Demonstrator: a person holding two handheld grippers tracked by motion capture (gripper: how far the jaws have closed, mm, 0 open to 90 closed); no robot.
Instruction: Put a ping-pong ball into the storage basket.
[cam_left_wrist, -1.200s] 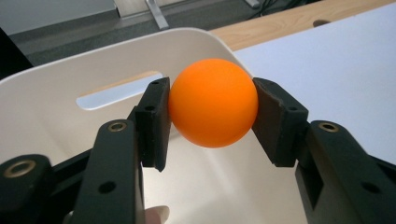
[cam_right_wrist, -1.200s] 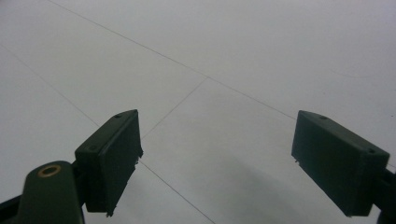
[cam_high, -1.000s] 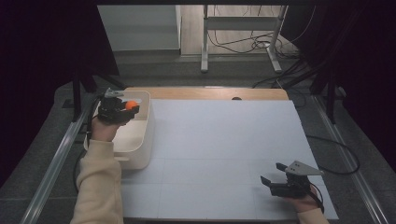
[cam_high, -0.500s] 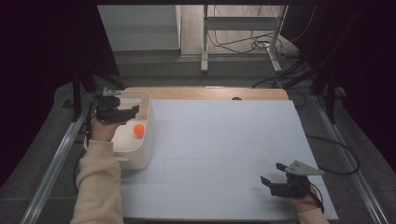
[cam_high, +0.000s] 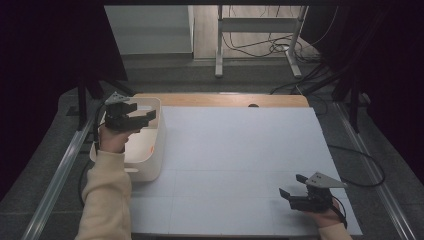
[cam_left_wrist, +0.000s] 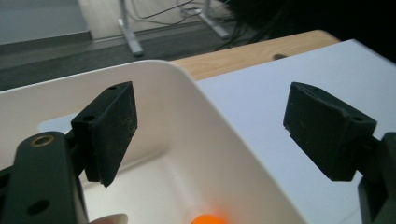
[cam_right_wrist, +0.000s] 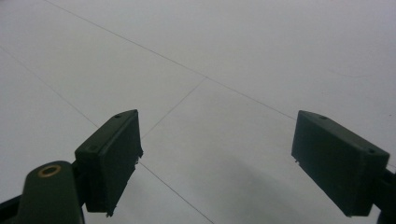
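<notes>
A white bin (cam_high: 159, 145) stands at the table's left edge. A small orange ball (cam_high: 151, 148) lies inside it against the right wall, and in the left gripper view the ball (cam_left_wrist: 208, 219) glows at the bottom of the bin (cam_left_wrist: 187, 88). My left gripper (cam_high: 150, 116) hovers above the bin's far part. Its jaws have just been opening, and nothing is between them (cam_left_wrist: 210, 126). My right gripper (cam_high: 291, 185) rests low over the white table surface at the near right, open and empty (cam_right_wrist: 217, 163).
A white sheet (cam_high: 240, 150) covers the table, with a strip of bare wood (cam_high: 220, 100) along the far edge. A metal rail (cam_high: 60, 170) runs along the left side. Beyond the table stand frame legs and loose cables (cam_high: 255, 45) on the floor.
The left gripper, shut on the orange ball above the bin a second ago, opened and the ball dropped into the bin. That hand shifted slightly. The right gripper stayed put.
</notes>
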